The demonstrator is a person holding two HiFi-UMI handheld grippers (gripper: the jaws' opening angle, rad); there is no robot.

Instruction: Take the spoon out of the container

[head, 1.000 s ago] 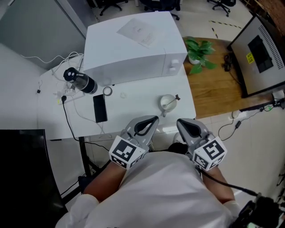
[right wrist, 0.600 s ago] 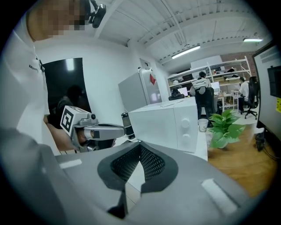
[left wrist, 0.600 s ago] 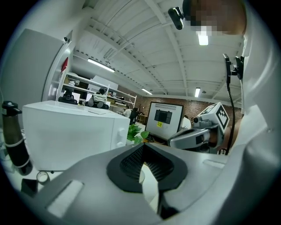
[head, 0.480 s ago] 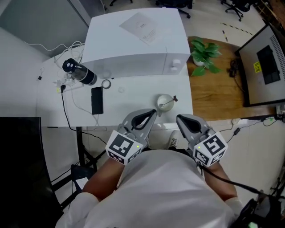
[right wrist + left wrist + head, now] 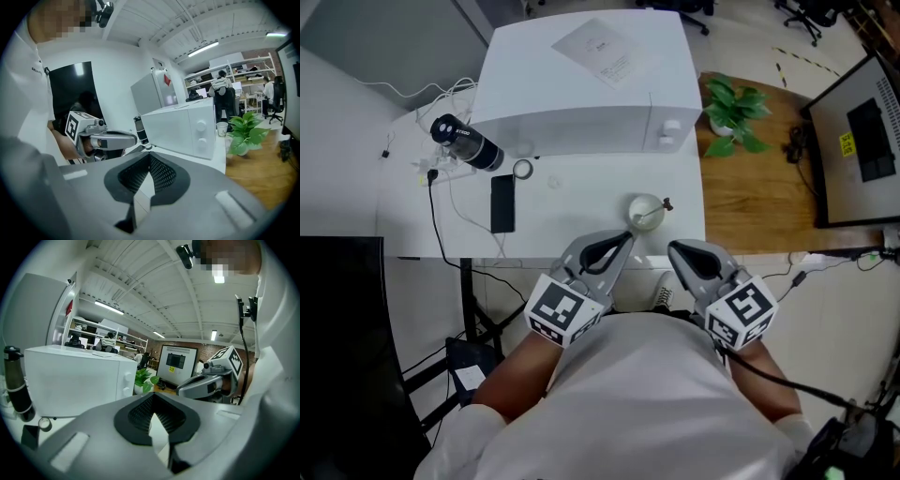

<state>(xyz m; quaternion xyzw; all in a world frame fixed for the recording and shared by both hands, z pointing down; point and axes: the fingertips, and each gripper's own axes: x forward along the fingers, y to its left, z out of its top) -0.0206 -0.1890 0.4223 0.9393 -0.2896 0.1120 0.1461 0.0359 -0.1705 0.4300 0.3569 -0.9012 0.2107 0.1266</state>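
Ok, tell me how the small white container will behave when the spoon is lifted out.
The container looks small and light, so it may tip or slide if the leaning spoon drags on its rim. It stands near the table front edge, so a shove could push it off.

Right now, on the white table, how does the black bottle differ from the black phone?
The bottle stands upright; the phone lies flat. The bottle is a cylinder with pale bands; the phone is a thin flat slab. The bottle is nearer the microwave, the phone nearer the front edge. Both are black.
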